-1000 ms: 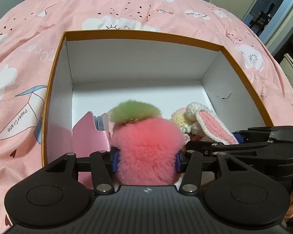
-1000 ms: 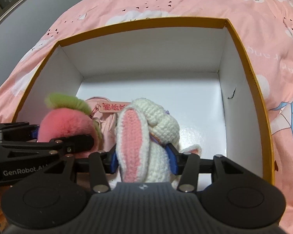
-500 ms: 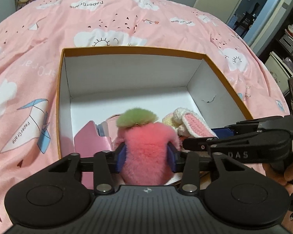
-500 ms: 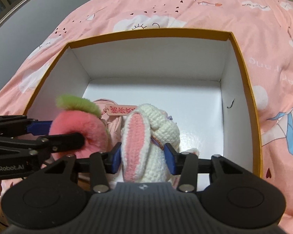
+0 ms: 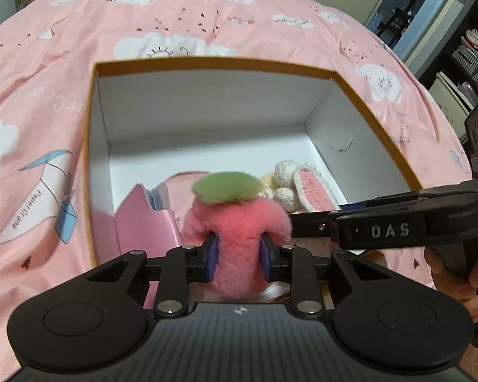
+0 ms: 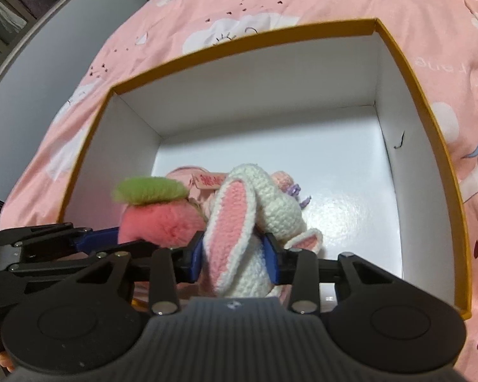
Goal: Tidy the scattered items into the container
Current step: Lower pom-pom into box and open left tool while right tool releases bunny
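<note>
We hold the left gripper (image 5: 238,252) clamped on a fluffy pink peach plush (image 5: 237,222) with a green tuft, its blue pads pressed into the fur, at the near edge of the orange-rimmed box (image 5: 207,61). Our right gripper (image 6: 235,256) is closed around a crocheted bunny (image 6: 255,219), one pink-lined ear hanging forward over the fingers. Both toys sit low over the box's near side, just beside each other, and the right gripper's body crosses in front of the left view. Behind the toys inside the box lies a pink pouch (image 5: 146,222) with a red-lettered tag (image 6: 210,180). The box rests on a pink bedspread (image 5: 175,9) printed with clouds and paper cranes.
</note>
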Tool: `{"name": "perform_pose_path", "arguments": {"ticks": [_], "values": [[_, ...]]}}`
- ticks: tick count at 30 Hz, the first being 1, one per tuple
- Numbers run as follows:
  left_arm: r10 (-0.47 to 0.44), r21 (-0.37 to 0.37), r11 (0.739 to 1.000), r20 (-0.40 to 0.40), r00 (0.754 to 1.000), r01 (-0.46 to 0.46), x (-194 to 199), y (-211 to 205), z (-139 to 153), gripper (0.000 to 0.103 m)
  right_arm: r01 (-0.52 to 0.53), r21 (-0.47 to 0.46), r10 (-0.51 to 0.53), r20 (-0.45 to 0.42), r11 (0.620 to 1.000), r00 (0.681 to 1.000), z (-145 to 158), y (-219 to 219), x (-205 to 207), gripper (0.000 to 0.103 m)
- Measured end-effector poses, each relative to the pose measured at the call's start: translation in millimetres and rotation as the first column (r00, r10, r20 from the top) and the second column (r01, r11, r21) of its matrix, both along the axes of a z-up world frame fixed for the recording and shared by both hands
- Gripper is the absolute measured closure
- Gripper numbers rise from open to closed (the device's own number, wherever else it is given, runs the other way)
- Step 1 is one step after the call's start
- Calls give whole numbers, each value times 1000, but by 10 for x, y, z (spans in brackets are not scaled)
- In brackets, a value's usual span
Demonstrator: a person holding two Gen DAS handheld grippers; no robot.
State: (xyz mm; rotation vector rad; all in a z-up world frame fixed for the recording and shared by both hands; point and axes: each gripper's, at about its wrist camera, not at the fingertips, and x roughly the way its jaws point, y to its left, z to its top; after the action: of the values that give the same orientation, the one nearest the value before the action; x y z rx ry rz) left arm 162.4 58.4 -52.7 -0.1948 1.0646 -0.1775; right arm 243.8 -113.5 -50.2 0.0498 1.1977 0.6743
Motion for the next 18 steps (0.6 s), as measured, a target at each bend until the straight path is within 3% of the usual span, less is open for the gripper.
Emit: {"name": "perform_pose_path", "arguments": {"ticks": [6, 8, 13, 18], "values": [[6, 2, 1000, 17, 1000, -6, -33, -4, 20, 70, -34, -47, 37, 60, 998, 998, 12, 81, -55, 61], [6, 7, 1000, 30, 1000, -6, -54, -5, 38, 69, -45, -63, 50, 83, 997, 995, 29, 94, -72, 56], [0, 27, 1000, 59, 998, -1, -115, -21, 95, 59, -58, -79, 67, 116, 995, 991, 73, 62, -138, 53], [-11, 29, 1000, 92, 996, 9, -189, -36, 170, 50, -52, -87, 66, 163, 995, 984, 149, 15, -208, 43]]}}
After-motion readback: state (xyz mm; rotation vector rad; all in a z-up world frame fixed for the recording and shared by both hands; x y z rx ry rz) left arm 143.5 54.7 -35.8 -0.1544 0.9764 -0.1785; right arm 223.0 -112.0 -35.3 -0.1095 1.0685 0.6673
